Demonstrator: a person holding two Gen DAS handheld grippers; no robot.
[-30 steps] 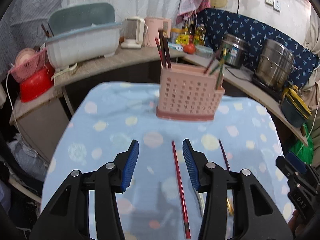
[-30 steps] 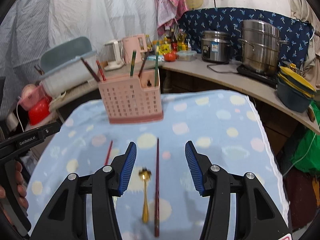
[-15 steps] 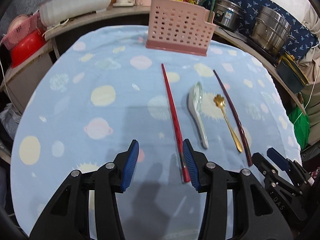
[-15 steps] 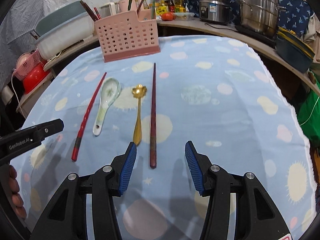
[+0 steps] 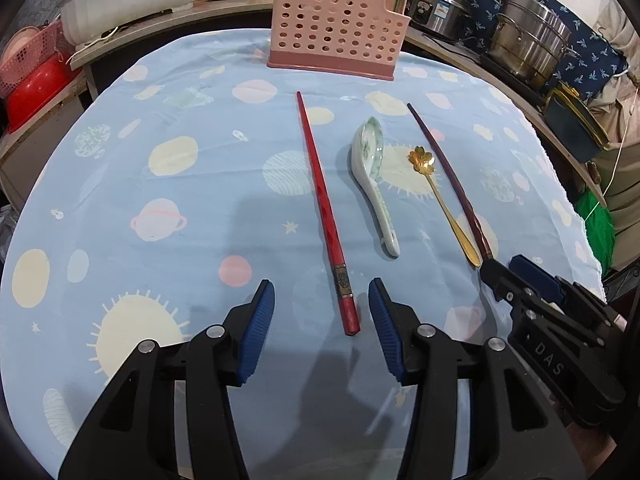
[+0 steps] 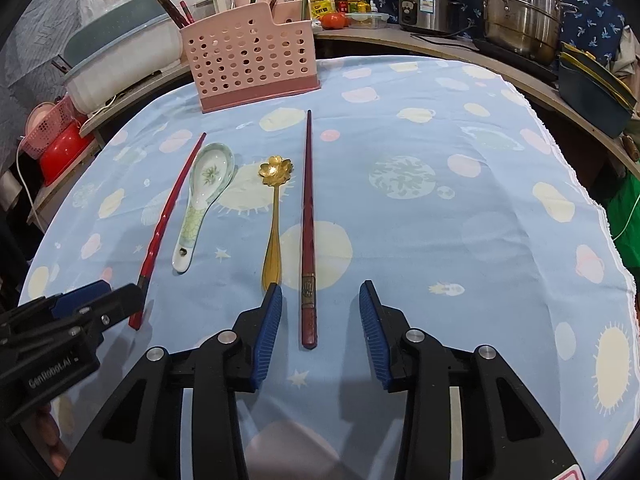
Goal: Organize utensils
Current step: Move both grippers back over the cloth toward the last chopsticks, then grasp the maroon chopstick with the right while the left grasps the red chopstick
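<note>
Both tongs apart: "GenRobot.AI" left tongs [image 6: 72,312], "DAS" right tongs [image 5: 520,280].

A light blue tablecloth [image 6: 460,240] printed with planets, suns and stars covers the table. Behind it a curved counter [image 6: 460,50] runs from nine o'clock round to three o'clock. At one o'clock on it stand a steel rice cooker [image 6: 426,0] and, just beside it, a stacked steel steamer pot [image 6: 524,8]. At eleven o'clock sits a white dish tub [image 6: 120,60]; at nine o'clock a red basin [image 6: 60,152] under a pink basket [image 6: 48,124].
</note>
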